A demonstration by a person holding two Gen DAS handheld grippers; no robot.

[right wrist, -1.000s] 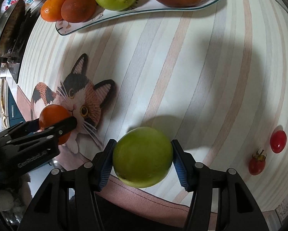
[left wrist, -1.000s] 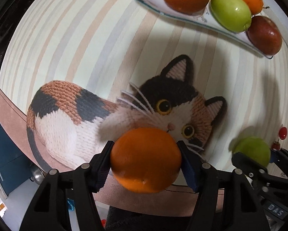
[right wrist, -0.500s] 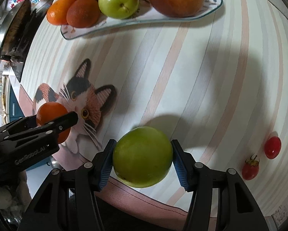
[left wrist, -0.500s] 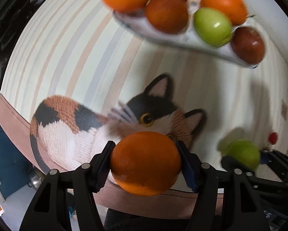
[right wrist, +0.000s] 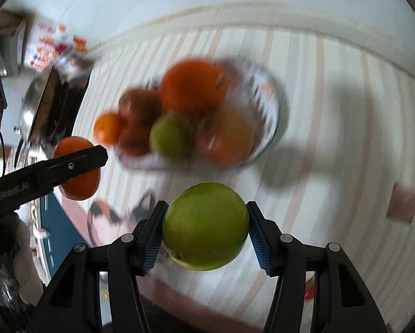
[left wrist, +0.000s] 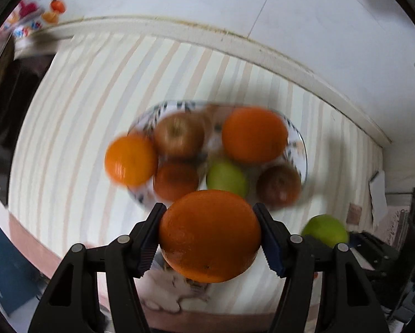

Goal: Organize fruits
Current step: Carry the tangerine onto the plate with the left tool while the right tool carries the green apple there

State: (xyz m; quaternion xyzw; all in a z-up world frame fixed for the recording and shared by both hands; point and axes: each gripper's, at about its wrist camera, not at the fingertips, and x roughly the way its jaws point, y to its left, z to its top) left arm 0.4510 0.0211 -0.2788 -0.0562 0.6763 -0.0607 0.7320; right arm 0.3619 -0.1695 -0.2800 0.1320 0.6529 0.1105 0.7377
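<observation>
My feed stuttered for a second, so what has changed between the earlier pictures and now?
Both grippers have lifted off the cat mat and swung toward the plate, which now sits ahead of them in both blurred views. Nothing was taken or let go. The left gripper still clamps the orange and the right gripper still clamps the green apple. The fruit on the plate looks unmoved.
</observation>
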